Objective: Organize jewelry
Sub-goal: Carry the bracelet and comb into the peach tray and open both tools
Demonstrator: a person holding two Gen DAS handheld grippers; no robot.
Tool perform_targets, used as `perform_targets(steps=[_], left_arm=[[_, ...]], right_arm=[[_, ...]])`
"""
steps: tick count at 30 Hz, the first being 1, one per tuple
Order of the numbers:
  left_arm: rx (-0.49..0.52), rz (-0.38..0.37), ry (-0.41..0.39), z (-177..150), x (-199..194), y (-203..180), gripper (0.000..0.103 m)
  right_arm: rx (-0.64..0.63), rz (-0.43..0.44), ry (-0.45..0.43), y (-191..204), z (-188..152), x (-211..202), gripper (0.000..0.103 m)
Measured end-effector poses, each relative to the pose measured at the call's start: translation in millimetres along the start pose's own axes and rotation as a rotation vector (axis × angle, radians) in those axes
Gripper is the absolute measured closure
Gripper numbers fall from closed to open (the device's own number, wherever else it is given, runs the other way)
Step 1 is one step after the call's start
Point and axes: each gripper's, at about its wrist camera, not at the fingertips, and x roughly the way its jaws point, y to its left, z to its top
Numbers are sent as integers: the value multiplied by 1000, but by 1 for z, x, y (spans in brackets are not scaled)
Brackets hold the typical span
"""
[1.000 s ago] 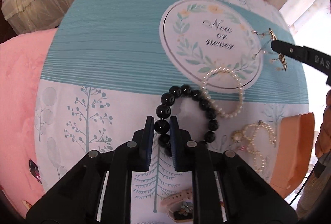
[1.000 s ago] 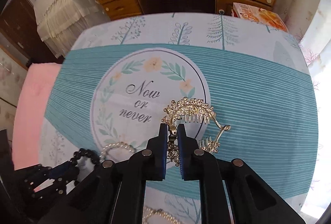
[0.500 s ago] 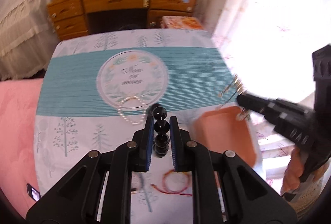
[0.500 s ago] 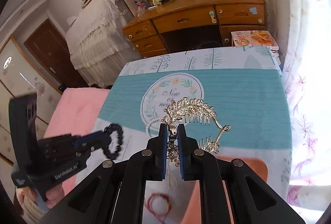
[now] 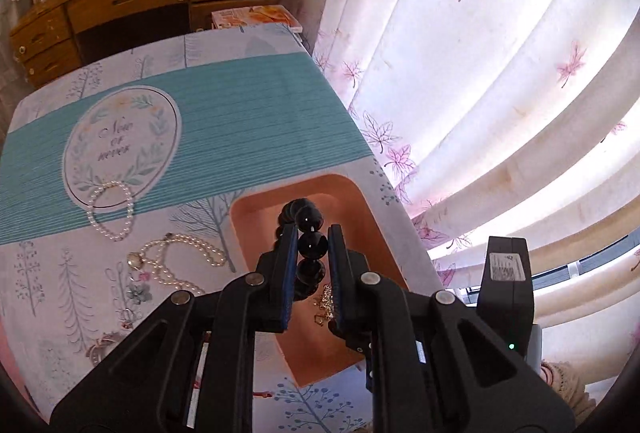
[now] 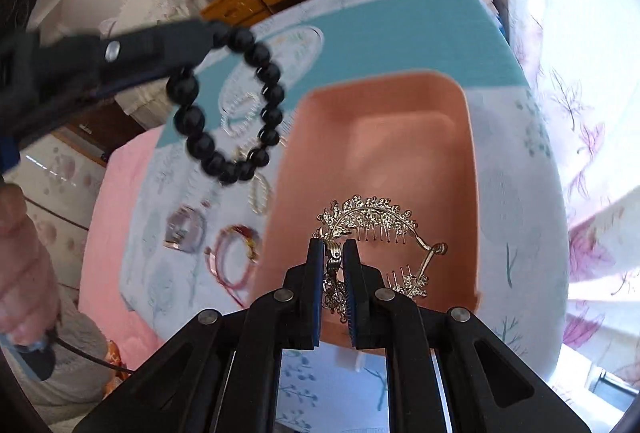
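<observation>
The left gripper (image 5: 313, 247) clamps a black bead bracelet (image 5: 308, 237) between its fingers (image 5: 286, 273), above a peach tray (image 5: 372, 221) on the tree-print cloth (image 5: 256, 129). A pearl bracelet (image 5: 110, 209) and pearl necklace (image 5: 176, 261) lie left of the tray.

You see shiny black beads on the bracelet (image 5: 310, 233), smooth like glass. The hair comb (image 6: 372, 221) looks like sparkly gold metal. The tray (image 6: 400, 101) under them looks like smooth, matt pink plastic. The tablecloth (image 5: 256, 121) beside the tray is soft printed cloth. Behind the tray, the desk (image 5: 132, 1) is glossy brown wood. The grippers look like matt black plastic.
</observation>
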Motion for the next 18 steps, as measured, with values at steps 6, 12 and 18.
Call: perform_targets(steps=[6,12,18], left_arm=[[-43,14,71,-9,58,12,91],[-40,57,125,-20,87,27,87],[1,59,55,-37,73,12,59]], right_arm=[[-33,-81,-40,1,-7,16,93],[-14,-113,-97,3,-4,5,67],[-11,-99,-131,2,-10,-11,67]])
